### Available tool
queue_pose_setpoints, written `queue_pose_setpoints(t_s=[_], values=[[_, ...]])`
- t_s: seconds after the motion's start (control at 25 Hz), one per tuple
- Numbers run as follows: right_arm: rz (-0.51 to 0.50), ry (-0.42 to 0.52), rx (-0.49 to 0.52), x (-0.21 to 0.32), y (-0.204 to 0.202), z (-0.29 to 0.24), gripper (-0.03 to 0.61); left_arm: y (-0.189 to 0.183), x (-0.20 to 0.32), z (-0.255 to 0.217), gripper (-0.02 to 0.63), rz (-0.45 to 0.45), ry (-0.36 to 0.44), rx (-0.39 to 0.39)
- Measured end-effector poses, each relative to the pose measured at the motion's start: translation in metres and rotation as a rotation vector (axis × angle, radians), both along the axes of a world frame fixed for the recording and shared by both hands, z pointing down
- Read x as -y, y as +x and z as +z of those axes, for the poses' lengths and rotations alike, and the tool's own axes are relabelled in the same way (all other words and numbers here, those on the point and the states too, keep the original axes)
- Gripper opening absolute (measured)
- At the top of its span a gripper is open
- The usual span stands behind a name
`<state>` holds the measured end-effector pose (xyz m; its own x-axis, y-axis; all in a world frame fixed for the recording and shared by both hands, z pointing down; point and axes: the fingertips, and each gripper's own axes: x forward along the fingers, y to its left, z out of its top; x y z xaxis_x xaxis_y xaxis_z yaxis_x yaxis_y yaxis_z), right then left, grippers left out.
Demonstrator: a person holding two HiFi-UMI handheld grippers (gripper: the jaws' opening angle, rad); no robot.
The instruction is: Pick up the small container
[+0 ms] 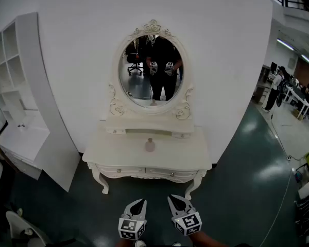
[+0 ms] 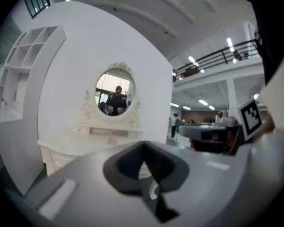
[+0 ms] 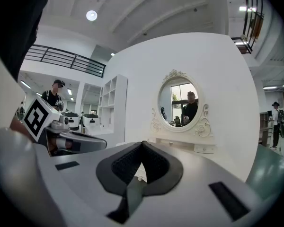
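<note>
The small container (image 1: pixel 150 145), a pale pink bottle, stands upright in the middle of the white dressing table (image 1: pixel 118 153), below the oval mirror (image 1: pixel 152 68). In the left gripper view the container (image 2: pixel 112 140) is a faint far-off shape on the tabletop. Both grippers hang low in the head view, well short of the table and apart from the container. My left gripper (image 1: pixel 139 202) (image 2: pixel 143 145) is shut with nothing in it. My right gripper (image 1: pixel 173 198) (image 3: pixel 143 144) is also shut and empty, and its jaws hide the container in the right gripper view.
A white shelving unit (image 1: pixel 15 86) leans against the wall left of the table. A white chair (image 1: pixel 20 225) sits at the lower left. People and desks (image 1: pixel 293 94) are far off at the right. Dark glossy floor lies between me and the table.
</note>
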<state>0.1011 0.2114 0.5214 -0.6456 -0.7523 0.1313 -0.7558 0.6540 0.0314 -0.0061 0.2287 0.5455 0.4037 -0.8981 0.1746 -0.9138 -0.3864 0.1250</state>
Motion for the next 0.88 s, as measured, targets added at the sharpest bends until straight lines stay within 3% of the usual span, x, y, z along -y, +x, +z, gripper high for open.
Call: queue_pose_setpoints(t_s=[0.48,0.88], values=[[-0.012,-0.003,0.053,0.011,0.010,-0.010,0.005,0.005,0.006,-0.001,0.006,-0.024,0.000,0.020],[-0.008,0.008,0.080,0.011,-0.012,-0.013,0.005,-0.015,0.006,-0.007,0.006,-0.022,0.016,0.021]])
